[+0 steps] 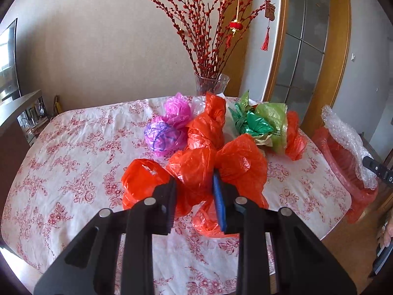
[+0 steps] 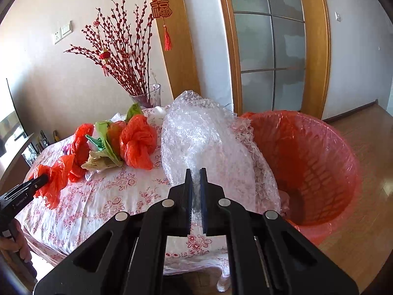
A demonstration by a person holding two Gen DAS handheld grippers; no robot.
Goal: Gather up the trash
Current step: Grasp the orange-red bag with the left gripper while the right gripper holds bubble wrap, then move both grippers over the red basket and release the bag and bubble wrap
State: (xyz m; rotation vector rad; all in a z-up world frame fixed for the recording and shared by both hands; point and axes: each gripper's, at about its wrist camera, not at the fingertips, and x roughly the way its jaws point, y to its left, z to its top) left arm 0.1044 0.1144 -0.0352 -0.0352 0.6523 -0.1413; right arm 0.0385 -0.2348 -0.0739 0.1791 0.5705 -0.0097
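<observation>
- The right gripper (image 2: 196, 179) has its fingers nearly together, pinching a fold of the clear bubble wrap (image 2: 208, 142), which billows up just ahead of the tips.
- That sheet hangs over the near rim of the red-lined wastebasket (image 2: 319, 162), which stands on the wood floor beside the table (image 1: 61, 172).
- The left gripper (image 1: 195, 186) has its fingers parted around a bunch of the nearest orange plastic bag (image 1: 194, 169); whether the pads press on it I cannot tell.
- On this gripper's side, seen from the right wrist, is small lettering too small to read.
- Behind lie more crumpled bags on the floral cloth: pink-purple bag (image 1: 169, 130) and green bag (image 1: 260, 123).
- Farthest, a glass vase (image 1: 211, 83) of red branches carries a red hanging ornament (image 2: 161, 8) bearing the character 福.
</observation>
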